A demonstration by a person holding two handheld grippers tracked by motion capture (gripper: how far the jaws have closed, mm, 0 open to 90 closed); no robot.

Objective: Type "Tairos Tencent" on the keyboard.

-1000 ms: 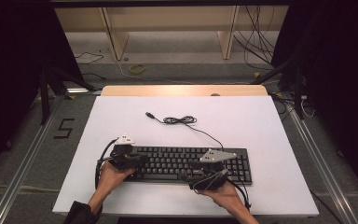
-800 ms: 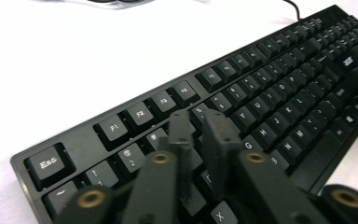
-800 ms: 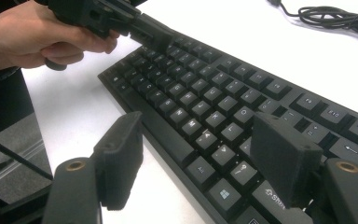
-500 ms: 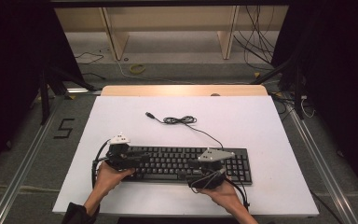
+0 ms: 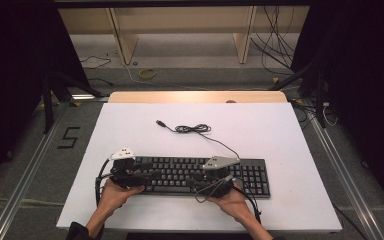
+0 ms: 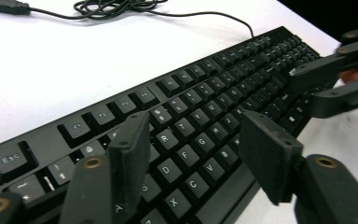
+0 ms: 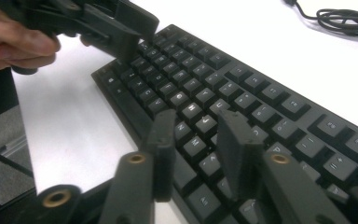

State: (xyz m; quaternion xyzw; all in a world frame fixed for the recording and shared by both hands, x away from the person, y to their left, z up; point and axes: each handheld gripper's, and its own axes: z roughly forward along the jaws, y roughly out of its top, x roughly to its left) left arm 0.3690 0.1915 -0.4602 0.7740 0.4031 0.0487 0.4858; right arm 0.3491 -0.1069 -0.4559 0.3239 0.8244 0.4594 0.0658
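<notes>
Keyboard, black, full-size, plastic (image 5: 200,175), lying flat near the front edge of the white rectangular table top (image 5: 260,130) in the high view, with its thin black cable (image 5: 192,129) coiled just behind it and ending in a plug. Left gripper (image 5: 147,176) poised over the keyboard's left end, right gripper (image 5: 205,184) over the keys right of centre, each held in a hand. From the left gripper view: left gripper (image 6: 193,149) hovering above the letter keys, jaws just been opening, standing well apart, nothing between them; other gripper far off at right. From the right gripper view: right gripper (image 7: 196,140) above the lower key rows, jaws just been closing, narrow gap remaining, nothing gripped, whether touching the keys impossible to tell.
</notes>
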